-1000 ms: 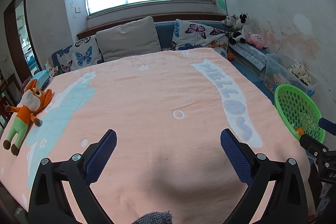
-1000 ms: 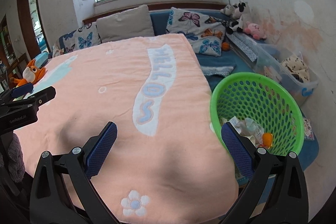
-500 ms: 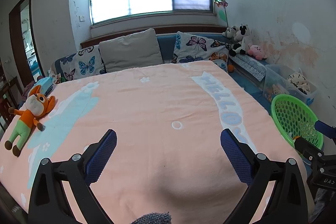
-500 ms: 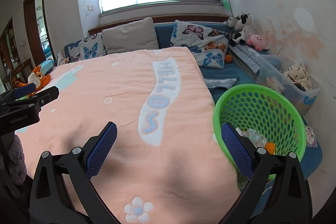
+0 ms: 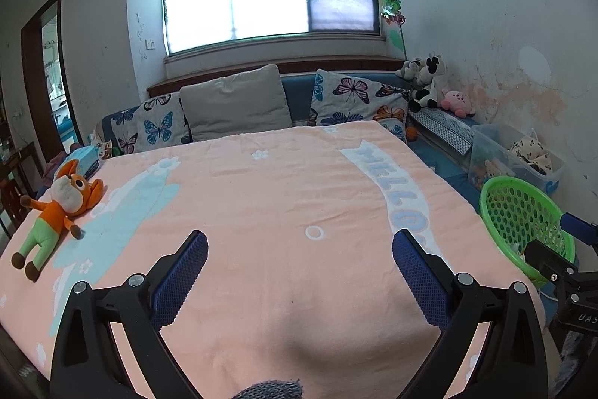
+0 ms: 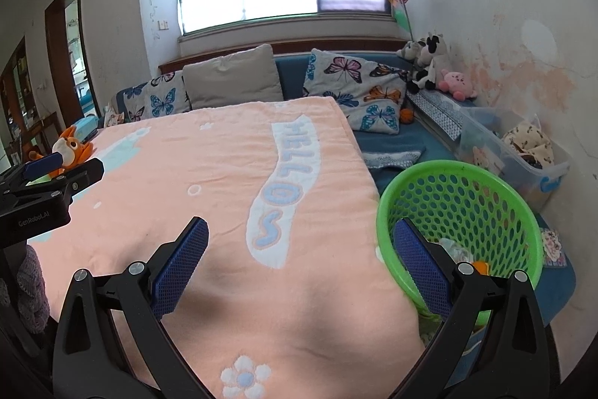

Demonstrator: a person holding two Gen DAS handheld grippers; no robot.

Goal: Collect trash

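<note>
A green perforated basket (image 6: 463, 200) stands beside the bed's right edge and holds crumpled white trash (image 6: 454, 249) and an orange piece (image 6: 480, 266). The basket also shows at the right in the left wrist view (image 5: 523, 212). My left gripper (image 5: 299, 249) is open and empty above the near end of the peach blanket (image 5: 261, 204). My right gripper (image 6: 301, 242) is open and empty over the blanket's right edge (image 6: 224, 174), its right finger in front of the basket. No loose trash shows on the blanket.
An orange plush toy (image 5: 56, 208) lies at the blanket's left edge. Butterfly pillows (image 5: 358, 100) and a grey pillow (image 5: 231, 103) line the headboard. Plush animals (image 6: 429, 62) and a clear storage bin (image 6: 515, 152) sit along the right wall.
Both grippers have drawn back and tilted up, so more of the window and wall shows. Both stay open and empty. The basket looks farther away.
</note>
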